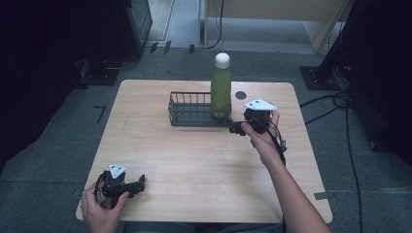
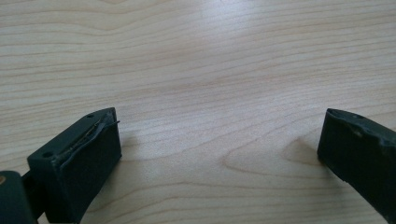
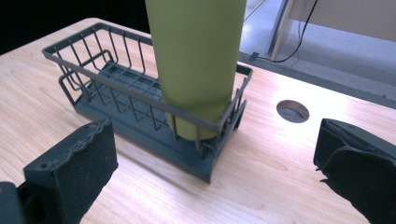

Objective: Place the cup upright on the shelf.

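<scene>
green bottle [image 1: 221, 90] with a white cap [image 1: 222, 59] stands upright in the dark wire basket [image 1: 187, 114], tucked into the basket's right end, at about 12 o'clock from the middle of the wooden table [image 1: 194, 165]. in the right gripper view the bottle [image 3: 198, 60] rises straight out of the basket [image 3: 93, 70], its base pressed close to the end wall and the front rail; the rest of the basket at 9 o'clock of the bottle holds nothing.

right gripper [image 1: 238, 127] sits at about 4 o'clock of the bottle, just beside the basket's right end, held in the right hand [image 1: 262, 138] with the grey plate [image 1: 260, 104] on top. its own view looks along both black jaws, which stand wide apart with nothing between them but table; the pads [image 3: 86, 161] are clear of both basket and bottle. a round hole in the tabletop [image 3: 293, 111] lies at 3 o'clock of the basket.

left gripper [image 1: 141, 183] rests well apart from all this, near the table's front edge at about 7 o'clock, in the left hand [image 1: 99, 208]. its view shows the two jaws spread wide, bare wood grain [image 2: 201, 93] between them, and the pads [image 2: 91, 163] hold nothing.
</scene>
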### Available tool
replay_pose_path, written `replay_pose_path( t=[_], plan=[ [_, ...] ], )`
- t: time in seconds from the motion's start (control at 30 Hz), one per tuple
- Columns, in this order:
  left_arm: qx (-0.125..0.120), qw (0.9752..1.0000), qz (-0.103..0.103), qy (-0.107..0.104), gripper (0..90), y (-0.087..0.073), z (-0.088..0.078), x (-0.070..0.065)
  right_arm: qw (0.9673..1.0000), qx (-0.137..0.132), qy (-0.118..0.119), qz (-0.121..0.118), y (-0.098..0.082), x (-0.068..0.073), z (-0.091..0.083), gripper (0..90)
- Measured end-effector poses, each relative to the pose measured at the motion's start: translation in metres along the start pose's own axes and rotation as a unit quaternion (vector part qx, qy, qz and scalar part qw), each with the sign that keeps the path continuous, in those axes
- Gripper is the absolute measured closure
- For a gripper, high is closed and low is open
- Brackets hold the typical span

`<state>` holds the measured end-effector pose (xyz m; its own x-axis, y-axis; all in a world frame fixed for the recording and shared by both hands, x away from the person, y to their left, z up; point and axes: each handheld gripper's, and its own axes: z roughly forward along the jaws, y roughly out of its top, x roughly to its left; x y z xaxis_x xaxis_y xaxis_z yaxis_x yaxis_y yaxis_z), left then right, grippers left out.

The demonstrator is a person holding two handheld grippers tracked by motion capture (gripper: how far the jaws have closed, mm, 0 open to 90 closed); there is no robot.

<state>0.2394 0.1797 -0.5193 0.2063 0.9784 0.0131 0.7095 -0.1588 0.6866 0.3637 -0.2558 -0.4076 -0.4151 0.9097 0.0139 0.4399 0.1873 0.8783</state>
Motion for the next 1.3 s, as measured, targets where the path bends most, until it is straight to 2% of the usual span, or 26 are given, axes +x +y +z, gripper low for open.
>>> replay_pose_path(
  t=[0.83, 1.3],
  plan=[
    [0.0, 1.0, 0.0, 0.0, 0.0, 0.0, 0.0, 0.0, 0.9995, 0.017, -0.009, 0.026, -0.053, -0.016, -0.039, 0.0],
    [0.0, 1.0, 0.0, 0.0, 0.0, 0.0, 0.0, 0.0, 0.9983, 0.03, -0.021, 0.046, -0.085, -0.033, -0.057, 0.0]
  ],
)
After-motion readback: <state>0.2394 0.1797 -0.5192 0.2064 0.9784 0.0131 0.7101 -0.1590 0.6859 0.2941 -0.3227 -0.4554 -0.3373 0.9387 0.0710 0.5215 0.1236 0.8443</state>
